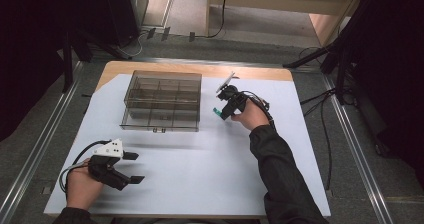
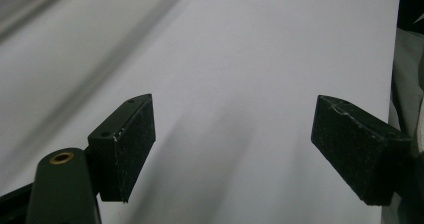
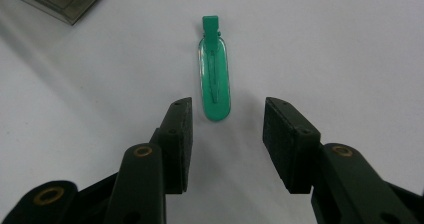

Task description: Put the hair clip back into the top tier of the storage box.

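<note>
Green hair clip (image 3: 215, 74) lies flat on white sheet (image 1: 200, 164): probably light, rigid, slippery plastic (grip across its width). Right gripper (image 3: 227, 134) parted, empty; left gripper (image 2: 232, 149) likewise.

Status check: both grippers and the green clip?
Right gripper open, jaws just short of green clip lying flat. Left gripper open, idle. Nothing between jaws and clip.
</note>
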The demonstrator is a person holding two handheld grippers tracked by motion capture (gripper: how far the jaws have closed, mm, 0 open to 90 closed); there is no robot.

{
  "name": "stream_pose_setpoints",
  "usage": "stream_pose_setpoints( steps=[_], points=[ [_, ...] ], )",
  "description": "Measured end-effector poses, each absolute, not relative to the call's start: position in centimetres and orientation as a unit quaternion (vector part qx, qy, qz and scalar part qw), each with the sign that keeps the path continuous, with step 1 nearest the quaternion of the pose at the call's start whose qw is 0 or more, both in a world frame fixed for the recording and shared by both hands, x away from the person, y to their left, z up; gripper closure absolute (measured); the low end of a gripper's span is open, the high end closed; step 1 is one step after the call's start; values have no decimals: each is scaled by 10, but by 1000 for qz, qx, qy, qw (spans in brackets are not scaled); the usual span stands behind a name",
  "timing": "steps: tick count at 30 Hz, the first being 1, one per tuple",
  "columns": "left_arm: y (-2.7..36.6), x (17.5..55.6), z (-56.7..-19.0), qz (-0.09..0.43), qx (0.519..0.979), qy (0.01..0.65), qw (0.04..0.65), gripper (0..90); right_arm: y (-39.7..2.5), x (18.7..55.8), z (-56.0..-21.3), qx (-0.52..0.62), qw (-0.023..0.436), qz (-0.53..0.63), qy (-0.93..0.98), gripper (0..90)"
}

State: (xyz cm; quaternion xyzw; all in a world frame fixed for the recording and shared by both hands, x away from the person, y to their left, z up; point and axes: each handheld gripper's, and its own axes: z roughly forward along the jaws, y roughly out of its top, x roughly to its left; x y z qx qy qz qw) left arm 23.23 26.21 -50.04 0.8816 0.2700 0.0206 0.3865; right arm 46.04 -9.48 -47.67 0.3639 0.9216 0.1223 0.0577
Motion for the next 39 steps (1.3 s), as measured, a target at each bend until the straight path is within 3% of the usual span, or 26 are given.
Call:
stream_pose_setpoints(
  steps=[29,39],
  points=[
    [263,231,-500,22,879,273,389,188,-76,472,-486,364,54,113,923,623],
    [261,233,-501,19,882,270,385,188,-75,472,-486,356,53,122,925,732]
  ],
)
